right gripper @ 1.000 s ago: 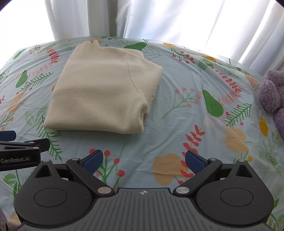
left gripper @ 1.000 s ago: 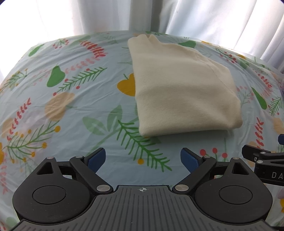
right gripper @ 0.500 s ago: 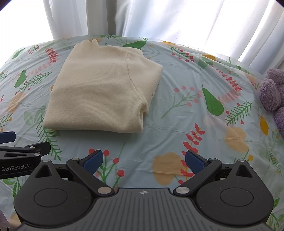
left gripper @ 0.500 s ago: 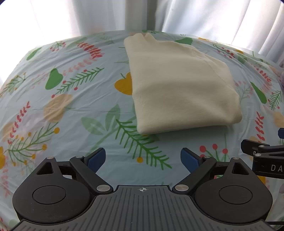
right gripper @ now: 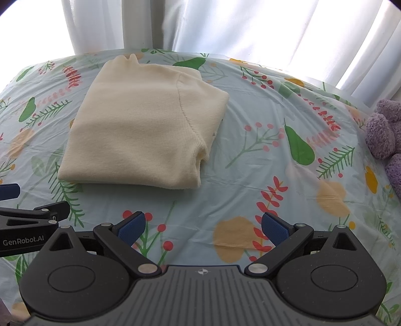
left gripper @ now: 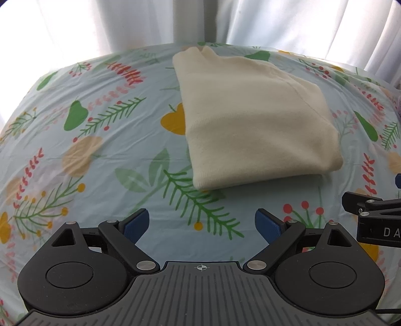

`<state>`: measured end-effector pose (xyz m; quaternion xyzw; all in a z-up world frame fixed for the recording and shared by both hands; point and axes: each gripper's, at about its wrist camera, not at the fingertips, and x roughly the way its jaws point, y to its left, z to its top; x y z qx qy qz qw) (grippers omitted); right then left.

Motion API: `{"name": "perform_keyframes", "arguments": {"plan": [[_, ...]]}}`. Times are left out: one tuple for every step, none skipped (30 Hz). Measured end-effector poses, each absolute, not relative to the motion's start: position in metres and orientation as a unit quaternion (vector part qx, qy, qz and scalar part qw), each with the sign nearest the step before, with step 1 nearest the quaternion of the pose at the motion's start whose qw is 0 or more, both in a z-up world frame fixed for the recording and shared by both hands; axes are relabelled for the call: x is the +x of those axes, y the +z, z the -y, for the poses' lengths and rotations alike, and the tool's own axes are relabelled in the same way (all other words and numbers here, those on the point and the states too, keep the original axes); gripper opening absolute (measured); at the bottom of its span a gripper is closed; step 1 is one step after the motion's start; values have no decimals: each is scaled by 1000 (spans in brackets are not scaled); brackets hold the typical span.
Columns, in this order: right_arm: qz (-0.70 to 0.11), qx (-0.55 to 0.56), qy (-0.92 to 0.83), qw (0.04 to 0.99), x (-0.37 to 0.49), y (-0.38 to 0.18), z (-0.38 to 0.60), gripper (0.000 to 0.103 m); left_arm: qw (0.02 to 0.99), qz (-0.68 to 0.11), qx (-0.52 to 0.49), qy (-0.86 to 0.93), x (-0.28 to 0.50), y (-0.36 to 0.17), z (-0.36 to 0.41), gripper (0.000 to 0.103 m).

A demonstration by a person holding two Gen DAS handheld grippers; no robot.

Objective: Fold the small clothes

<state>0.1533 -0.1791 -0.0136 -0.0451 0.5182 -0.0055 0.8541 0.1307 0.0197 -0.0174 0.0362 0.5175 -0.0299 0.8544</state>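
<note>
Sweater (left gripper: 253, 120): lay folded flat on the table (left gripper: 100, 140), clear of both tools.
Left gripper (left gripper: 201, 224): I held its fingers wide apart, empty.
Right gripper (right gripper: 203, 225): likewise spread, empty.
Judgement: fold appeared finished, hence my stand-off.

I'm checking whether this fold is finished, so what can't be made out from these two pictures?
- Layers under the cream sweater: hidden by its own top layer, both views.
- Purple plush toy: cut off by the right edge, right wrist view.
- Right tongs in the left wrist view: cut off by the right edge.
- Left tongs in the right wrist view: cut off by the left edge.
- Beyond the curtain: washed out by backlight.
</note>
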Motion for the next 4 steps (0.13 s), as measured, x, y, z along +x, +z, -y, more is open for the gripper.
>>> {"name": "perform_keyframes", "arguments": {"plan": [[-518, -45, -5, 854, 153, -14, 179, 99, 854, -518, 37, -30, 131, -17, -19, 95], [-518, -46, -5, 854, 153, -14, 179, 99, 854, -519, 37, -30, 131, -18, -20, 95], [-518, -46, -5, 854, 154, -14, 178, 99, 854, -519, 37, -29, 131, -17, -20, 95], [-518, -47, -5, 854, 154, -14, 178, 99, 854, -519, 37, -29, 131, -17, -19, 95]]}}
